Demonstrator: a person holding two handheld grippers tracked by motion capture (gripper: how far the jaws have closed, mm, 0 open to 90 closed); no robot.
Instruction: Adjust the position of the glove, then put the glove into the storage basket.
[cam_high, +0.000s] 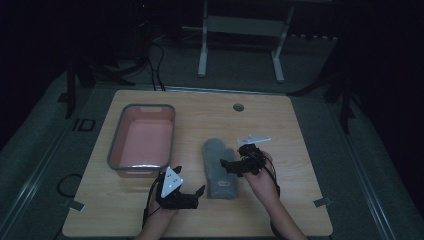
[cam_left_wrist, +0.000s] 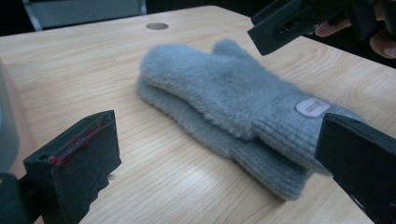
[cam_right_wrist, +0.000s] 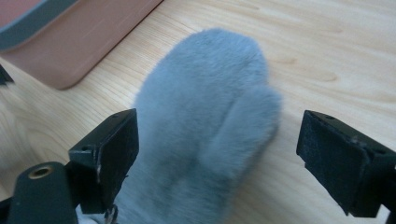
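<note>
A pair of fluffy grey mittens (cam_high: 218, 160) lies stacked on the wooden table (cam_high: 295, 150), cuffs toward the person. A small pale label sits on the upper cuff (cam_left_wrist: 312, 108). My left gripper (cam_high: 196, 196) is open just left of the cuffs, and the mittens (cam_left_wrist: 219, 88) lie ahead between its spread jaws. My right gripper (cam_high: 228, 167) hovers open over the right side of the mittens. Its jaws straddle the upper mitten (cam_right_wrist: 205, 102) near the thumb without touching it. One of the right gripper's fingers (cam_left_wrist: 280, 25) shows beyond the mittens in the left gripper view.
A pink basin with a grey rim (cam_high: 116, 145) stands at the table's left, close to the mittens; its corner (cam_right_wrist: 70, 56) shows in the right gripper view. A round cable hole (cam_high: 238, 107) is at the table's back. A white desk frame (cam_high: 240, 30) stands behind.
</note>
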